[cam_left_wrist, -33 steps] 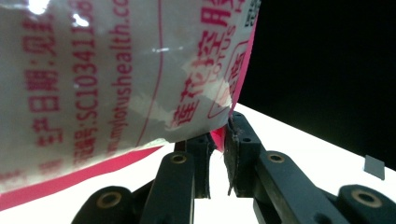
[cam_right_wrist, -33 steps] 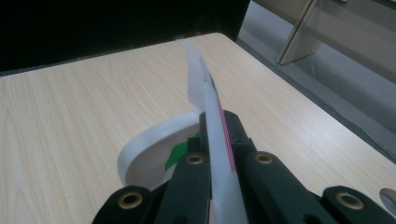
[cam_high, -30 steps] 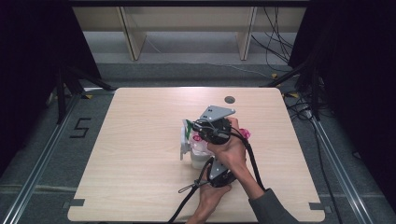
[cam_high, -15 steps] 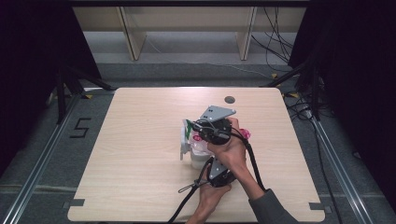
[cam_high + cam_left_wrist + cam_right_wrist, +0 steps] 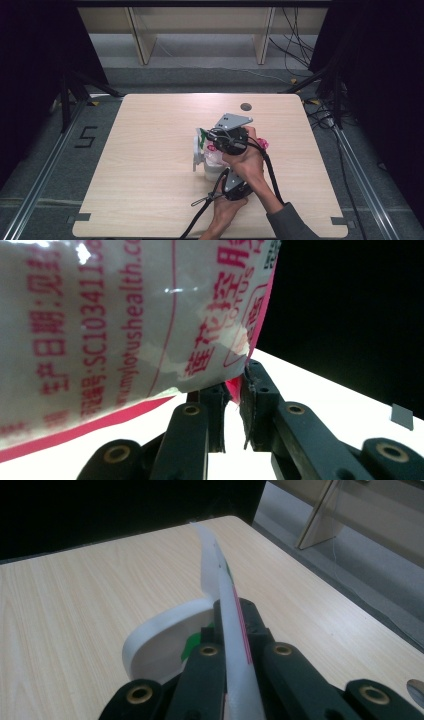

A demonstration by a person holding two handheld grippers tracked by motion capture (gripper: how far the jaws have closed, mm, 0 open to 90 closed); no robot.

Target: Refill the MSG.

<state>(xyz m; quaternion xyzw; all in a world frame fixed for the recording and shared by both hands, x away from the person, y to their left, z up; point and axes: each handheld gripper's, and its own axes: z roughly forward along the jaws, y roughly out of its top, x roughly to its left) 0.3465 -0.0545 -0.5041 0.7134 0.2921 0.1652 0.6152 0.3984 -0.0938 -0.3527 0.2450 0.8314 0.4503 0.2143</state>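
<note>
1. Both hands hold 1 printed plastic pouch (image 5: 214,150) just above the middle of the worktop (image 5: 150,190); the work looks like tearing or pulling it open.
2. To do this well, I judge the 2 grips should stay close together on the same edge and pull apart steadily, so the film parts at the seam instead of stretching or slipping.
3. The left gripper (image 5: 231,390) has its fingers (image 5: 257,400) nearly closed, pinching the pouch's red-trimmed corner (image 5: 235,385).
4. The right gripper (image 5: 235,615) has its fingers fully closed on the pouch's thin white edge (image 5: 225,595), which stands upright between them.
5. A white curved rim (image 5: 150,635) sits on the worktop just beyond the right gripper; what it is I cannot tell.
</note>
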